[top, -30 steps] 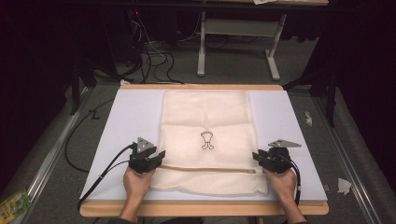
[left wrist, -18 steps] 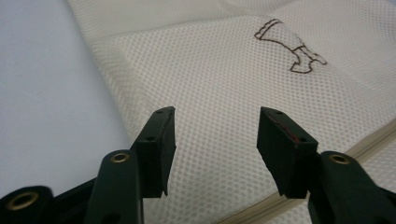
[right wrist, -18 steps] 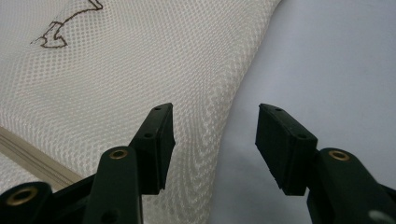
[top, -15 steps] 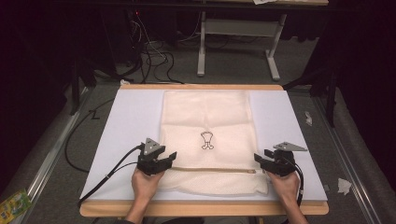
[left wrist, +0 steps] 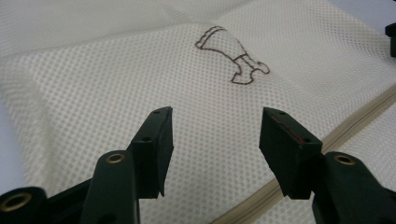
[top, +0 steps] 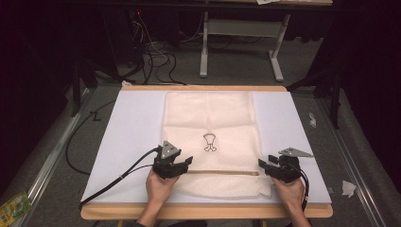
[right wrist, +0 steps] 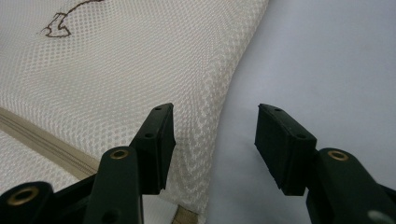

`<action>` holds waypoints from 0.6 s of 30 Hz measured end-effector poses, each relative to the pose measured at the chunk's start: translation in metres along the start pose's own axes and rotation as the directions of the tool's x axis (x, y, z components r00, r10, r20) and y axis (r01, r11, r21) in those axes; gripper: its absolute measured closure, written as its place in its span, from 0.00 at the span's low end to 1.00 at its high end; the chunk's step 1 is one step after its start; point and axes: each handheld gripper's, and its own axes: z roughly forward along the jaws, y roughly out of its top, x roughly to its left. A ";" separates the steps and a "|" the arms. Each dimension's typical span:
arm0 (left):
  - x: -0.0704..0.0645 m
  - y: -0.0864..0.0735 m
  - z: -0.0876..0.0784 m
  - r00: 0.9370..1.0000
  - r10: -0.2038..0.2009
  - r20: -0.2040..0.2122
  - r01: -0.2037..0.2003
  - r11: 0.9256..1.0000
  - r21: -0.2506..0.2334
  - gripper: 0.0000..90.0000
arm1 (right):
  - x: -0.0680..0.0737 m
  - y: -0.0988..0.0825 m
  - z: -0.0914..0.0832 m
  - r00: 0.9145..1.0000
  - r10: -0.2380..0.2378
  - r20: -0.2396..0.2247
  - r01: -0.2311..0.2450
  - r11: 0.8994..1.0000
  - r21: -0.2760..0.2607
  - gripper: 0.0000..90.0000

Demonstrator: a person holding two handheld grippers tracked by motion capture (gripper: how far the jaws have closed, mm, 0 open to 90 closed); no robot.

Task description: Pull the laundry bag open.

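Observation:
A cream mesh bag (top: 210, 118) lies flat on the white board (top: 132, 123), with a brown embroidered emblem (top: 209, 142) at its middle and a tan zipper (top: 222, 172) running across near its front edge. My left gripper (top: 188, 163) hovers at the zipper's left end, over the mesh (left wrist: 93, 84). Its jaws have just been opening and stand open with nothing between them (left wrist: 215, 116). My right gripper (top: 263, 163) sits at the zipper's right end. It is open too, having just opened, and straddles the bag's side edge (right wrist: 212, 112) with one jaw over mesh (right wrist: 116, 56) and one over board (right wrist: 327, 56).
The board rests on a wooden table whose front edge (top: 203, 211) runs below my hands. Cables (top: 156, 56) and a metal frame's legs (top: 276, 61) stand on the floor behind. Paper scraps (top: 347, 188) lie at the right and a green packet (top: 14, 205) at the bottom left.
My left gripper has slid right from the bag's left edge to the zipper's end. Both pairs of jaws stand wider than before. The right hand has barely shifted.

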 end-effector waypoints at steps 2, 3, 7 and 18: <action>-0.005 0.004 0.003 1.000 0.007 0.009 -0.007 1.000 -0.002 0.50 | -0.001 -0.001 -0.001 1.000 0.005 -0.002 -0.005 1.000 0.002 0.54; -0.009 0.006 0.004 1.000 0.014 0.016 -0.014 1.000 -0.004 0.50 | -0.001 -0.001 -0.001 1.000 0.009 -0.006 -0.009 1.000 0.005 0.54; -0.022 0.013 0.011 0.998 0.041 0.042 -0.041 0.999 -0.009 0.50 | 0.001 0.001 -0.001 1.000 0.002 -0.015 -0.002 1.000 0.012 0.55; -0.055 0.025 0.044 0.990 0.082 0.114 -0.088 0.995 0.043 0.48 | 0.007 0.000 0.005 0.999 -0.020 -0.033 0.021 0.999 0.049 0.61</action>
